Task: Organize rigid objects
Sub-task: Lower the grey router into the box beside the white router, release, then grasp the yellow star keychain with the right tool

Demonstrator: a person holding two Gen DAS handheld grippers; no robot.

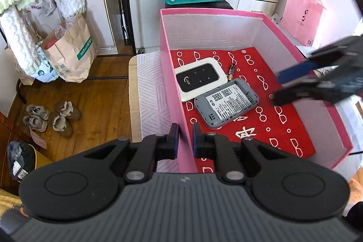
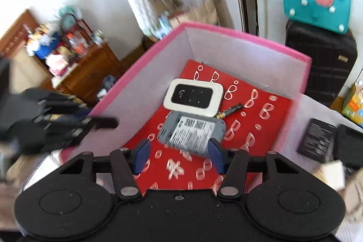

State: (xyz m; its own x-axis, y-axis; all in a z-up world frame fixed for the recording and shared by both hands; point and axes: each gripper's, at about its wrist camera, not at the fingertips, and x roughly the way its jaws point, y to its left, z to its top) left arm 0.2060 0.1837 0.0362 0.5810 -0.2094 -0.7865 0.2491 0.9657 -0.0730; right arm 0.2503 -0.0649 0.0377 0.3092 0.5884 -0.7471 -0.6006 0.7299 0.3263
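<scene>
Left gripper [image 1: 185, 137] pinches the pink box [image 1: 169, 74] wall at lower centre while the right gripper [image 2: 179, 157], jaws apart and empty, hovers over the grey router [image 2: 191, 134] mid-frame, apparently about to straighten it; next it likely needs lowering squarely.

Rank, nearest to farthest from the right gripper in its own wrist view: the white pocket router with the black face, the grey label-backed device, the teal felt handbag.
From the right gripper:
1. Grey label-backed device, just ahead of the fingertips, on the box's red liner.
2. White pocket router with the black face, behind it, deeper in the box.
3. Teal felt handbag, outside the box, upper right.
</scene>
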